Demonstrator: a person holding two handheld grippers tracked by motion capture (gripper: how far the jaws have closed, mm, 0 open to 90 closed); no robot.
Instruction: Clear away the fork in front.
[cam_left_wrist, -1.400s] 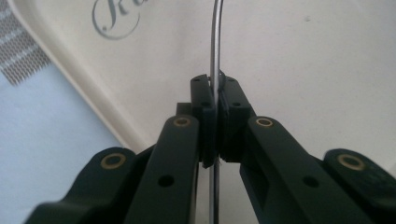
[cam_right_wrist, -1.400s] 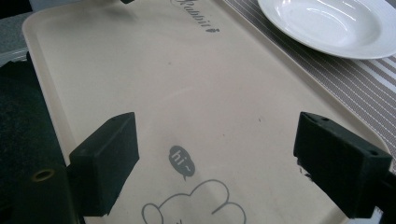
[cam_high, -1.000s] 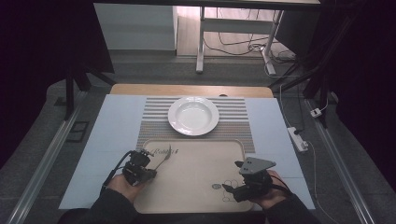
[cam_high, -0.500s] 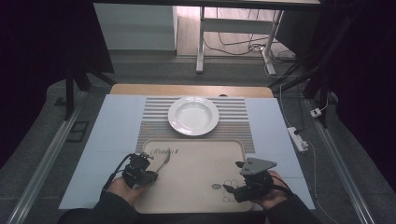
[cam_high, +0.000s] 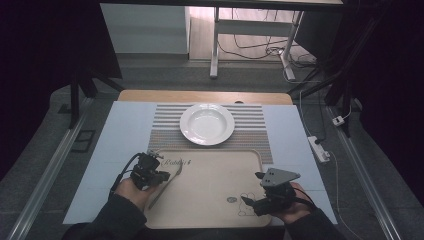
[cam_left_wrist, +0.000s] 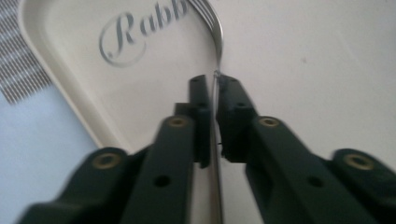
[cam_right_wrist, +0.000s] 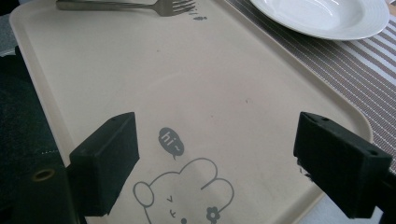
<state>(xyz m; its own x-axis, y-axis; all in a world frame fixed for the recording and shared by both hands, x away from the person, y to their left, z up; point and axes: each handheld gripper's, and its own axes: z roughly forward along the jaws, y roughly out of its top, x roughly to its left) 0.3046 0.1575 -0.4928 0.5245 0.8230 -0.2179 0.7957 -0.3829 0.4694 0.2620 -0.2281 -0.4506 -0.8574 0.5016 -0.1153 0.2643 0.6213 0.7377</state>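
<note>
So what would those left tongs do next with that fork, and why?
Probably lift it a little. The left tongs are already shut on the silver metal fork, which lies on the beige plastic tray, while the white round plate beyond sits empty.

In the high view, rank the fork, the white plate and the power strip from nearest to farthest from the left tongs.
1. Fork: clamped in the left tongs, on the tray.
2. White plate: beyond the tray, on the striped mat.
3. Power strip: far right, off the table.

Dark sleeves cover both forearms beside the beige tray (cam_high: 210, 200); black left gripper (cam_left_wrist: 214, 100) bears brass screws, right gripper (cam_high: 256, 201) a grey triangular plate.
</note>
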